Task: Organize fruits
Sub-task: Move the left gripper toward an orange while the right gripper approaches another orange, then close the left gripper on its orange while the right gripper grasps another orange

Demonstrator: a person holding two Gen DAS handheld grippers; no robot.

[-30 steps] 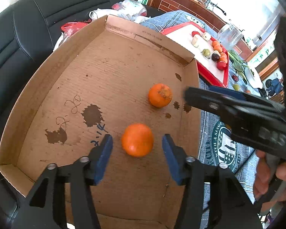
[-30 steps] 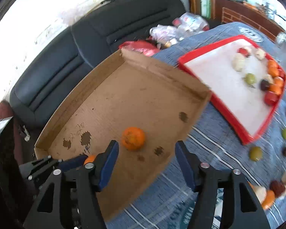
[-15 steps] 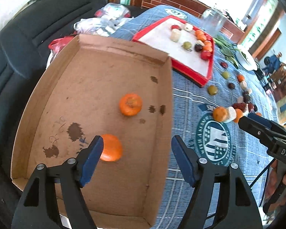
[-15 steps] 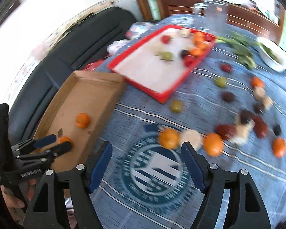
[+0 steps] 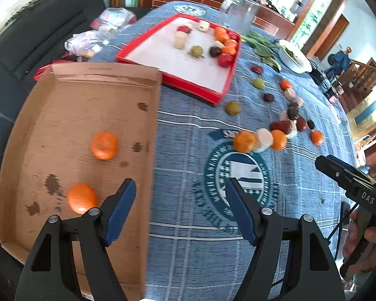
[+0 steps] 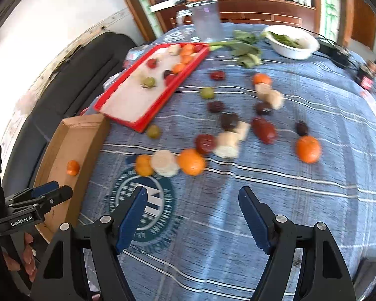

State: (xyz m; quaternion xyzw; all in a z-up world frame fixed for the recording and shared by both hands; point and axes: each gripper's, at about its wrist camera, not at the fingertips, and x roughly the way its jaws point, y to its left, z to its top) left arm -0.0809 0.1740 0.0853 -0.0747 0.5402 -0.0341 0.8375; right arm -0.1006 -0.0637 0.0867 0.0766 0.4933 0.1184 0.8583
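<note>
Fingers wide apart on both tools, nothing between them. Left gripper (image 5: 180, 210) hangs over the right wall of the cardboard box (image 5: 17, 130), one blue finger above the box floor, the other above the blue tablecloth (image 5: 188, 125). Right gripper (image 6: 191, 218) hangs over the cloth, above the round green-and-white emblem (image 6: 143, 208) printed on it.

Cardboard box: two oranges inside, well apart. One orange (image 5: 104, 145) sits mid-floor near the right wall; the second orange (image 5: 82, 198) lies nearer the camera, just beside the left gripper's left finger, not touching as far as can be seen. Dark stains on the box floor.

Red tray (image 5: 223, 90) lies beyond the box, its near corner close to the box's far right corner. In it: several orange, red, green, dark and pale pieces, bunched toward its far side.

Loose fruit on the cloth, right wrist view: a row of small orange (image 6: 144, 165), pale round piece (image 6: 165, 163) and larger orange (image 6: 191, 161), touching side by side just beyond the emblem. Another orange (image 6: 308, 149) sits apart to the right. Dark red, near-black, green and pale pieces scattered beyond; motion blur here, so kinds are uncertain.

Far edge of table: clear pitcher (image 6: 205, 20), leafy greens (image 6: 243, 47), white bowl (image 6: 292, 41) with greens in it. Black sofa (image 5: 12, 57) behind the box.
</note>
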